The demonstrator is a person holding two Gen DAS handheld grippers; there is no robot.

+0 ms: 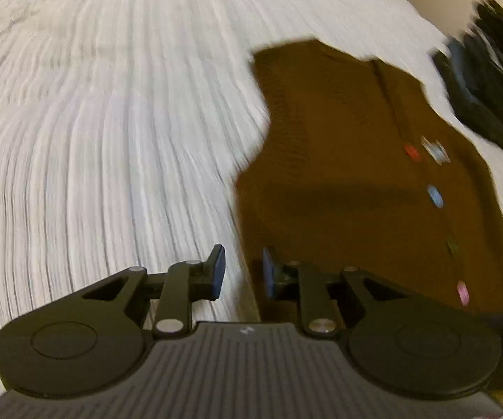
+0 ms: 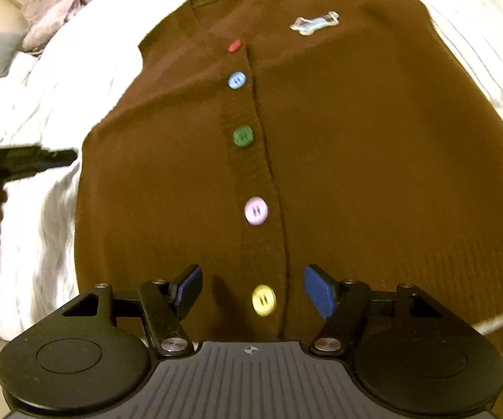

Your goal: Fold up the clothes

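On the white ribbed bedspread [image 1: 104, 132], a brown knitted button-front vest [image 2: 356, 160] lies flat, front up, its buttons running red, blue, green, pink, yellow [image 2: 263, 299] from neck to hem. Your right gripper [image 2: 253, 291] hovers over the hem, jaws wide, straddling the yellow button, not gripping. Your left gripper [image 1: 242, 272] sits at the vest's side edge, jaws narrowly apart, holding nothing. A pale bone-shaped patch [image 2: 315, 22] marks the chest. Motion blur softens the left view.
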